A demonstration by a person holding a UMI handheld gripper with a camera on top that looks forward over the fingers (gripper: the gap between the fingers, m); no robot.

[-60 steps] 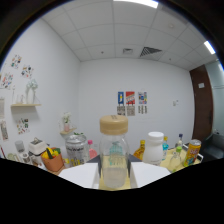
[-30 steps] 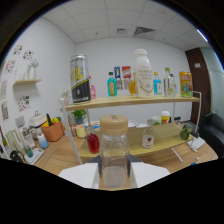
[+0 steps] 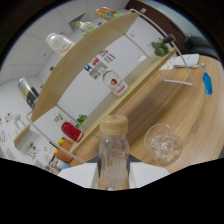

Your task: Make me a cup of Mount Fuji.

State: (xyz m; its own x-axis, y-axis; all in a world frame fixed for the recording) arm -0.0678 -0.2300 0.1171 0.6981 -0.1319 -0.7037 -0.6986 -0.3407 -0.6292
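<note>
Both fingers of the gripper [image 3: 113,176] clamped a clear bottle [image 3: 113,155] (tan-capped), tilted beside a glass [image 3: 163,144] of ice.

A two-tier wooden shelf rack [image 3: 95,65] with white wire ends stands on the wooden tabletop [image 3: 165,107], tilted across the view. Behind the rack rises a white wall [image 3: 85,95] with small posters, and a dark door [image 3: 165,10] lies past its far end.
</note>
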